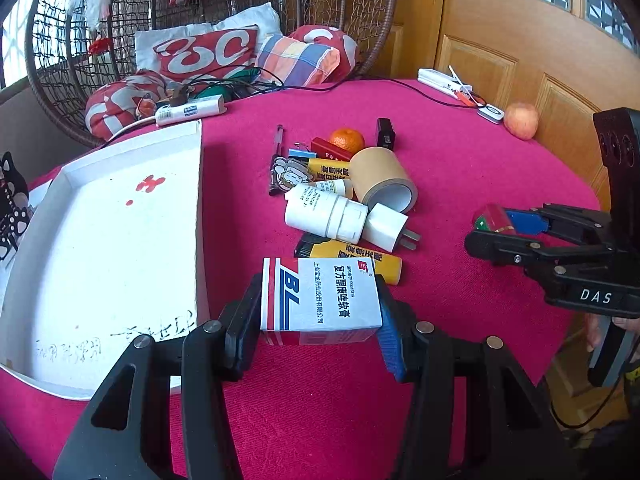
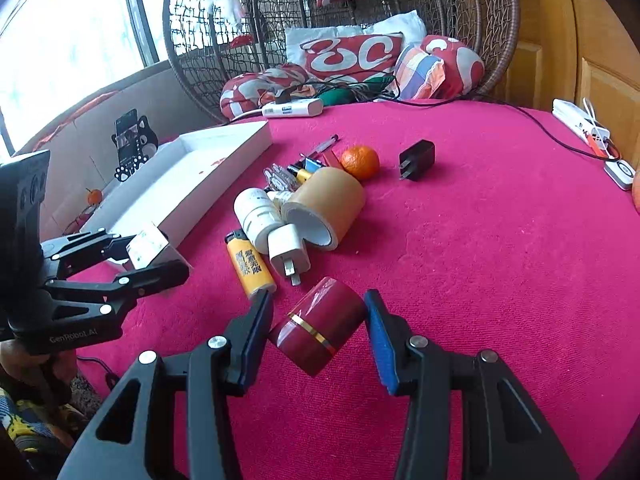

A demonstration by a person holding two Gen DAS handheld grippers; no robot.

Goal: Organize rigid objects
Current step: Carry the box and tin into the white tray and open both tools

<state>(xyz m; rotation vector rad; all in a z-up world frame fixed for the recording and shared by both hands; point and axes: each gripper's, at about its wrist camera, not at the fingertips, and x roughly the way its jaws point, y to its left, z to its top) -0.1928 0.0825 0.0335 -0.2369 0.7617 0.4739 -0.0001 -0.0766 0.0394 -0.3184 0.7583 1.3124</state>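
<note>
Where pads clamp, medicine box (image 1: 320, 296) sides hidden — unreadable

Place: a home living area.
Seating: wicker hanging chair (image 2: 400, 20) heaped with red patterned cushions (image 1: 208, 54).
Table: magenta cloth (image 2: 480, 240), household clutter.
Wall: panelled wooden door (image 1: 500, 40).

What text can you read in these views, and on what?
"BL" and "复方酮康唑软膏": medicine box in the left claw.
"DAS": right claw's body.
"GenRobot.AI": left claw's body.
Yellow lighter, white bottle, tray handwriting: too blurred to read.
</note>
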